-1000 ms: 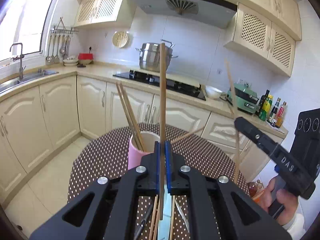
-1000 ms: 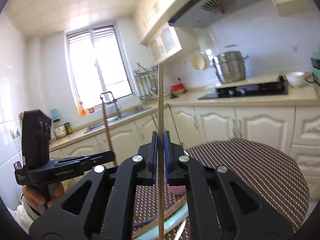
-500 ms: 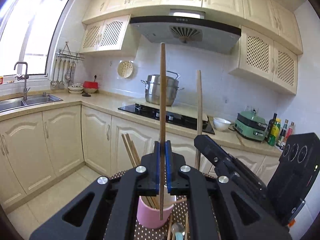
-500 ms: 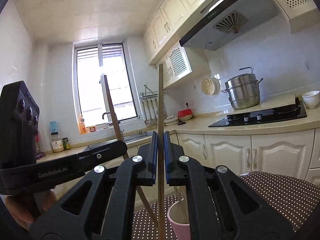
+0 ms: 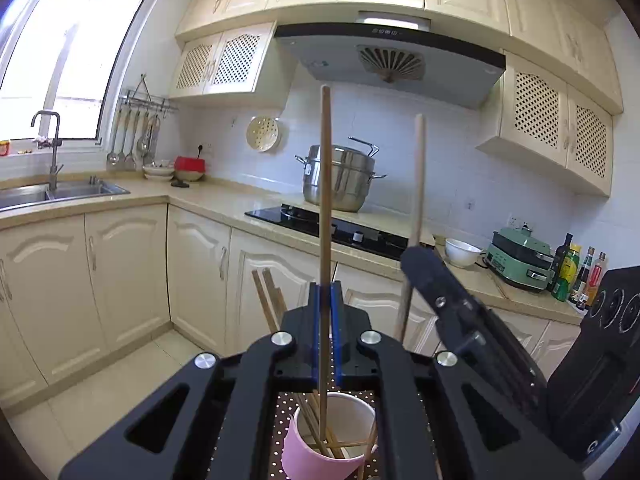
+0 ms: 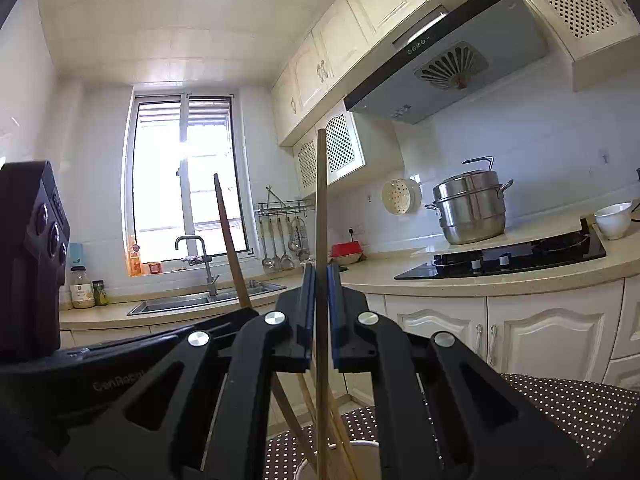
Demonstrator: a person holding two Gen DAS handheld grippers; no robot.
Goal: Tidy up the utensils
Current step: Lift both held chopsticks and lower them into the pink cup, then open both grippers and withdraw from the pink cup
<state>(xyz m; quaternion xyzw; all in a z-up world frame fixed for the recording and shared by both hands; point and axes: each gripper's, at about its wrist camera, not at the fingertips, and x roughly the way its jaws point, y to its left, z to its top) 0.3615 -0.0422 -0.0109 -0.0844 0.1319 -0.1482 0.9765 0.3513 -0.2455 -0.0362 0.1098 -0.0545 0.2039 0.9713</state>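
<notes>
The left gripper (image 5: 325, 292) is clamped tight on a wooden chopstick (image 5: 325, 200) that stands upright between its blue pads, the lower end reaching down into the pink cup (image 5: 324, 448) just beneath; the right gripper (image 6: 320, 276) is likewise pinched shut on a second chopstick (image 6: 320, 208), also upright, whose lower end drops toward the cup's white rim (image 6: 362, 446) at the near edge of the right wrist view. Inside the cup several more chopsticks (image 5: 269, 300) lean against its wall, their tops slanting up to the left; the cup stands on a brown cloth with white dots (image 6: 568, 404). In the left wrist view the right gripper comes in from the right, close beside the left one; farther off runs the counter (image 5: 224, 200) with a black hob (image 5: 340, 232), a steel steamer pot (image 5: 344, 178) and a white bowl (image 5: 462, 252); far left are the sink (image 5: 60, 192) and window (image 5: 72, 60).
</notes>
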